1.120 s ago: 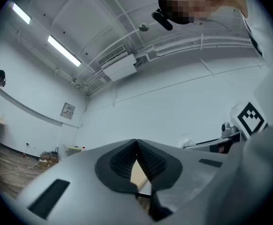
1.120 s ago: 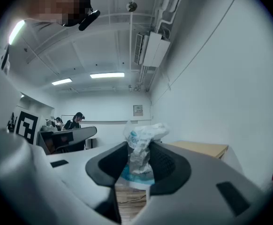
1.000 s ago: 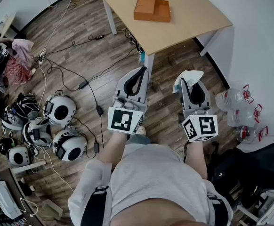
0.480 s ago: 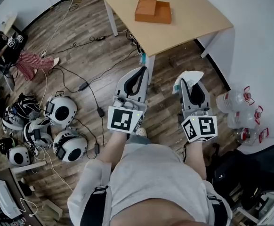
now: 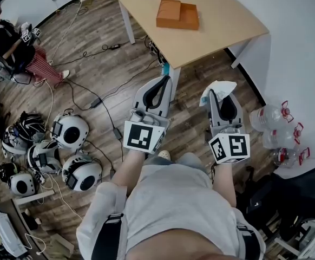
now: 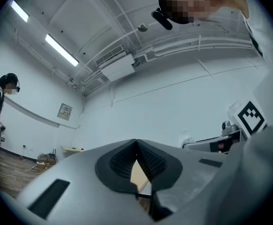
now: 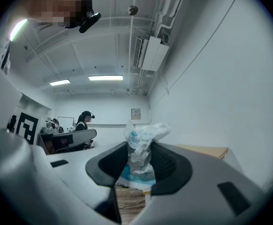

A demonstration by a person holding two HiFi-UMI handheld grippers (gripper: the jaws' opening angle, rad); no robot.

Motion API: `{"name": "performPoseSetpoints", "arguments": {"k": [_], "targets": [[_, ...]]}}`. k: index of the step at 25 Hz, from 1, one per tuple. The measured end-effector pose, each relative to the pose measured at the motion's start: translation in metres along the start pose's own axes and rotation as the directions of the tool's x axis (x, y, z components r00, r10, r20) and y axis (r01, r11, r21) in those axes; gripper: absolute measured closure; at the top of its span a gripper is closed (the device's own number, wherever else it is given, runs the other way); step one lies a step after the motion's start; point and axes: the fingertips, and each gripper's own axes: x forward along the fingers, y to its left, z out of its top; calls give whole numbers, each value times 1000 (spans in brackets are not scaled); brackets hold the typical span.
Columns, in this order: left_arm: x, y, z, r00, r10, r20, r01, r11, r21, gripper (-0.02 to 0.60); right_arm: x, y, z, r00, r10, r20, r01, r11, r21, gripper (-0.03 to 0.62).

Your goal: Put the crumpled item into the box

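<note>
Moved up the left edge since a second ago: seated person [image 5: 10, 39]. Clamps the crumpled item [image 5: 218, 86], white plastic, in the right gripper [image 5: 219, 93] at centre right. Holds the left gripper [image 5: 160, 84] tips-together, empty, beside it. Leaves the orange box [image 5: 177, 15] on the table [image 5: 222, 20], upper centre, well apart.

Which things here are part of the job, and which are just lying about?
Job: crumpled wrapper, clamped in the right gripper; orange box on the table.
Lying about: white helmets, cables and water bottles on the floor.
</note>
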Motion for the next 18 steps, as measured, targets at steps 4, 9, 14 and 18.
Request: {"name": "performPoseSetpoints", "arguments": {"k": [4,9,14,18], "targets": [[4,13,-5,1000,4,-10,-4,1000,-11,568,9,0,-1,1000,-9,0,9,1000,11,451],[25,17,-15,1000,-2,-17,2,1000,-12,568,27,-13,-7,1000,-16,-9,17,1000,22,451],[54,28,-23,1000,13,-20,-14,1000,-16,568,55,-32,-10,1000,-4,-17,4,1000,28,451],[86,35,-29,999,26,-20,-26,1000,-11,568,83,-56,-9,1000,7,-14,-6,999,36,451]]}}
